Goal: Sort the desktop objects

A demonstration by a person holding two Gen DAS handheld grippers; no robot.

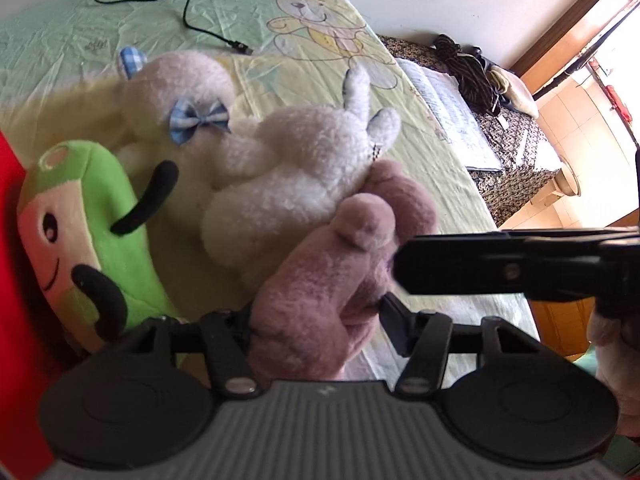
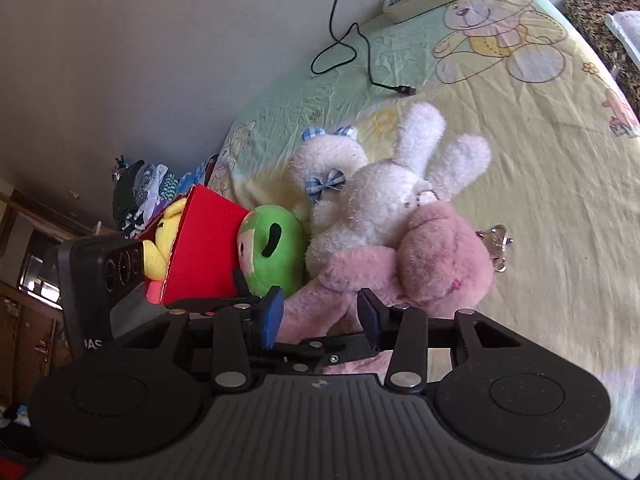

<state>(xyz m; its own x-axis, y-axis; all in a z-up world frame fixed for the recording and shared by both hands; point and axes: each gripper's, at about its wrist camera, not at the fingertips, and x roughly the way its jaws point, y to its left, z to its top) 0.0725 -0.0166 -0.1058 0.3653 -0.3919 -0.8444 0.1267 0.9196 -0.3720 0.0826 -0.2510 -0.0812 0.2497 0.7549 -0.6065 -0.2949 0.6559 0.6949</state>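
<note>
The left gripper (image 1: 316, 316) clamps a limb of the pink plush (image 1: 320, 280). The right gripper (image 2: 320, 316) stands partly open around another limb. Just ahead, the white rabbit (image 2: 380, 208) touches the plush on the bed (image 2: 560, 160).

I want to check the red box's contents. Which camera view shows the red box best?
The right wrist view: the red box shows its side and open mouth, with a yellow plush toy inside. The left wrist view shows only a red strip at its left edge, behind the green plush toy.
</note>
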